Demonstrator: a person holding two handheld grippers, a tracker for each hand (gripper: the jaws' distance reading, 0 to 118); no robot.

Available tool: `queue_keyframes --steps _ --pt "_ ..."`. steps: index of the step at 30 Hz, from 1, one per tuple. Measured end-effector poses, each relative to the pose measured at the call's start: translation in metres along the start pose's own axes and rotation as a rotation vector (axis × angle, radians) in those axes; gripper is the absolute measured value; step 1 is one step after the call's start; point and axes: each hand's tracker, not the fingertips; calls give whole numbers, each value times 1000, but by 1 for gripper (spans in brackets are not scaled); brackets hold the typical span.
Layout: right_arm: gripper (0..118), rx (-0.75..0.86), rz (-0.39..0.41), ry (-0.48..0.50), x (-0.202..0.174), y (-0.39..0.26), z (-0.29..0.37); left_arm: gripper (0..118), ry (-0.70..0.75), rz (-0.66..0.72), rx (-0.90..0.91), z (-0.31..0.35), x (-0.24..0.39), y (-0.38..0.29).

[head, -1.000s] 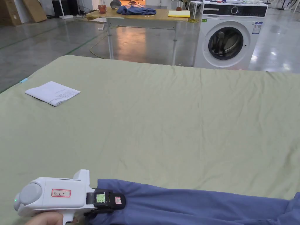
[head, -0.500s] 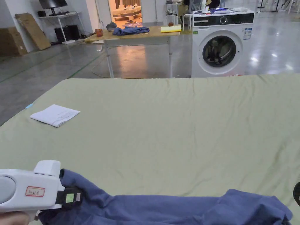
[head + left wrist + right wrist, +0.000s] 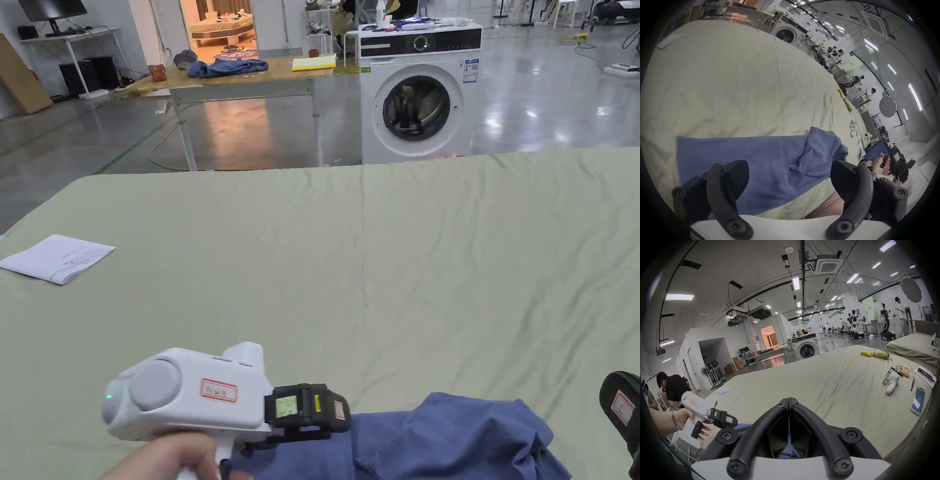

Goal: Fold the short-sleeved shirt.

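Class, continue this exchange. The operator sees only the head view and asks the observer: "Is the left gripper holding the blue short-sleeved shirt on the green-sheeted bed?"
Observer: No. The left gripper is open, jaws wide apart over the blue short-sleeved shirt.
Operator: And the right gripper?
Observer: The right gripper is shut, jaws meeting. Blue cloth shows beneath them, but I cannot confirm a pinch.
Operator: Anything to my right?
Observer: A white-cased phone lies near the green-sheeted bed's right edge.
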Motion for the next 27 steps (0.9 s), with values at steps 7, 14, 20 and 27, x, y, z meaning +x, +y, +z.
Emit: queue_keyframes --steps 7,14,20,27 --pt "0 -6 -13 12 3 -6 -9 1 244 -295 190 47 2 -23" --pt "0 -27 26 18 -5 -10 -9 1 141 -281 59 -14 8 -36" --pt "0 -38 30 -7 -3 -8 -7 0 127 -272 -50 -84 14 -44" --pt "0 -58 35 -12 -7 -10 -11 0 -183 -251 -102 -73 30 -56"
